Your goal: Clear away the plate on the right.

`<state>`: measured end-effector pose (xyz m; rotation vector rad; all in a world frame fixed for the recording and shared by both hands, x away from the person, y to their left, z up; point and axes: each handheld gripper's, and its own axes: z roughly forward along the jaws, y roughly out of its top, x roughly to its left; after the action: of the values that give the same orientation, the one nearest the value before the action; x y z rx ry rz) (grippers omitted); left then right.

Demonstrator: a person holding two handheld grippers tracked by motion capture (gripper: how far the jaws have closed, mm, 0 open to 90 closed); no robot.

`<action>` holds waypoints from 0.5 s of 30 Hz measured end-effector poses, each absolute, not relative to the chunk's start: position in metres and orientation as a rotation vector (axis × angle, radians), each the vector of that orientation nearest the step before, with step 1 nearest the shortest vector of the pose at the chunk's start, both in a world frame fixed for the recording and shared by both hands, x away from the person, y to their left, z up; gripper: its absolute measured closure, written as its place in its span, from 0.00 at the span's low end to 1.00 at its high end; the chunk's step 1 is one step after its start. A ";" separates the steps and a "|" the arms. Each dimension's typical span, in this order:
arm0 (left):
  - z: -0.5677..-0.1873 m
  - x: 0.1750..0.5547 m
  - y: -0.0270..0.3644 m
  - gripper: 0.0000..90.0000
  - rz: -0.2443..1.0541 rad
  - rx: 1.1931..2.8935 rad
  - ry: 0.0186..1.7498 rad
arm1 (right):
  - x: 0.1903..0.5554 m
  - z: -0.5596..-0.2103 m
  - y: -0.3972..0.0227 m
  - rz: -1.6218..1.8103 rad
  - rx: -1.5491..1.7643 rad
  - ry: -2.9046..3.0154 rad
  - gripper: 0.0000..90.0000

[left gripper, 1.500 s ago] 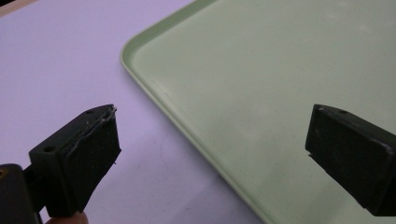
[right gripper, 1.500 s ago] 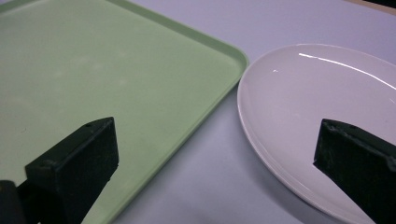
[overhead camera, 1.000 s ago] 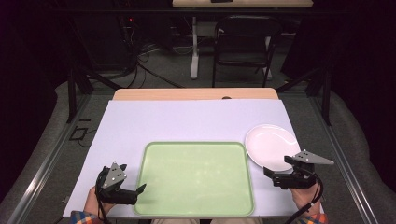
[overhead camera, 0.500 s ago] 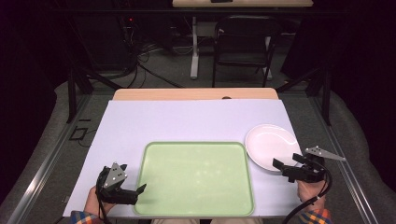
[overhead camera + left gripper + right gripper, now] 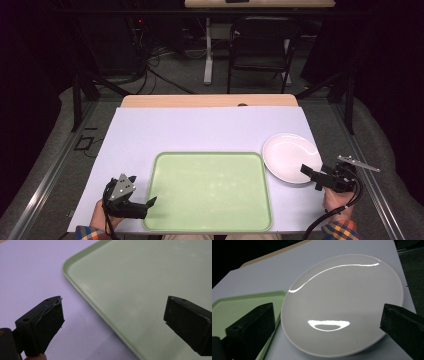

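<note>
1. Scene — a white plate (image 5: 292, 157) lies flat on the lilac-covered desk (image 5: 200, 130), just beside the far right corner of a green tray (image 5: 209, 190). From the tray's middle the plate sits at about 2 o'clock. The tray is bare.

2. Right claw (image 5: 309, 176) — it hovers at the plate's near right rim, at roughly 5 o'clock on the plate, jaws wide apart and holding nothing. In the right gripper view (image 5: 329, 335) the plate (image 5: 342, 305) fills the gap between the two jaws, with the tray's corner (image 5: 242, 305) behind the left jaw.

3. Left claw (image 5: 145, 204) — it rests low at the tray's near left corner, about 7 o'clock on the tray, jaws wide and empty. In the left gripper view (image 5: 112, 322) one jaw stands over the desk cover (image 5: 37, 272) and the other over the tray floor (image 5: 150, 277), so the rim runs between them.

4. Step in hand, as judged — the right claw is lining up to take the plate by its rim, probably to carry it onto the tray.

5. Doing it well:
   - Lower one jaw under the lifted rim and keep the other above it; a flat, glossy plate offers no other hold.
   - Close fully at the rim nearest the hand, then tilt little — glazed ware slips from rubber pads.
   - Lift clear of the tray's raised edge before moving toward 9 o'clock.
   - The left claw may pinch the tray rim to steady it; whether that is intended cannot be told.
</note>
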<state>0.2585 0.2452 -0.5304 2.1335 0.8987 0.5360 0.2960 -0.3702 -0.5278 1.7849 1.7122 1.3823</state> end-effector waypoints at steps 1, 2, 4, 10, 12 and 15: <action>-0.530 0.258 0.245 0.03 0.538 2.137 0.896 | 0.297 -0.529 -0.372 1.382 1.800 1.707 0.00; -0.530 0.258 0.245 0.03 0.540 2.140 0.894 | 0.297 -0.530 -0.373 1.375 1.814 1.698 0.00; -0.530 0.258 0.244 0.03 0.545 2.149 0.887 | 0.299 -0.532 -0.375 1.361 1.837 1.690 0.00; -0.531 0.258 0.243 0.03 0.531 2.149 0.869 | 0.302 -0.540 -0.384 1.365 1.925 1.620 0.01; -0.531 0.258 0.243 0.03 0.532 2.150 0.869 | 0.303 -0.541 -0.385 1.358 1.941 1.614 0.02; -0.530 0.258 0.244 0.03 0.533 2.149 0.869 | 0.305 -0.544 -0.389 1.361 1.993 1.579 0.08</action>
<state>0.2578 0.2436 -0.5304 2.1490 0.8694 0.5325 0.3051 -0.3887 -0.5443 1.9930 1.5786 1.3610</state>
